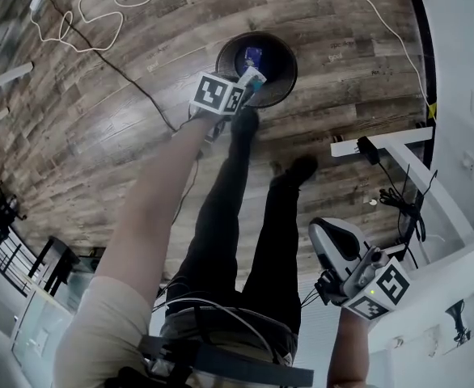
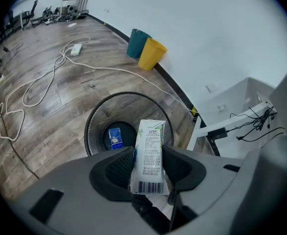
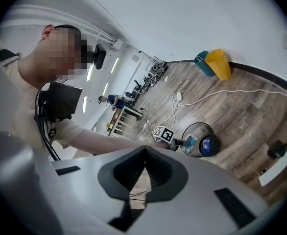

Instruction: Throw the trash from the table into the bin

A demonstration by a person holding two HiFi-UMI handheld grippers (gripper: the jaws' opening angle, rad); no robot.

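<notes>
Left gripper (image 2: 149, 150) fingers clamp a white drink carton (image 2: 151, 143) over a black wire-mesh bin (image 2: 100, 124) holding a blue packet (image 2: 115, 137); right gripper (image 3: 144, 151) fingers meet, empty. Gripper views alone show a teal tub (image 2: 135, 43) and a yellow tub (image 2: 151, 54).

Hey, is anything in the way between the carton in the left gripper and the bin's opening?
Nothing visible. The left gripper holds the carton over the open mouth of the bin; only a blue packet lies at its bottom.

Beige tee (image 1: 99, 326), blk trousers (image 1: 221, 217) + shoes (image 1: 300, 168), cables (image 1: 213, 305) at waist.
</notes>
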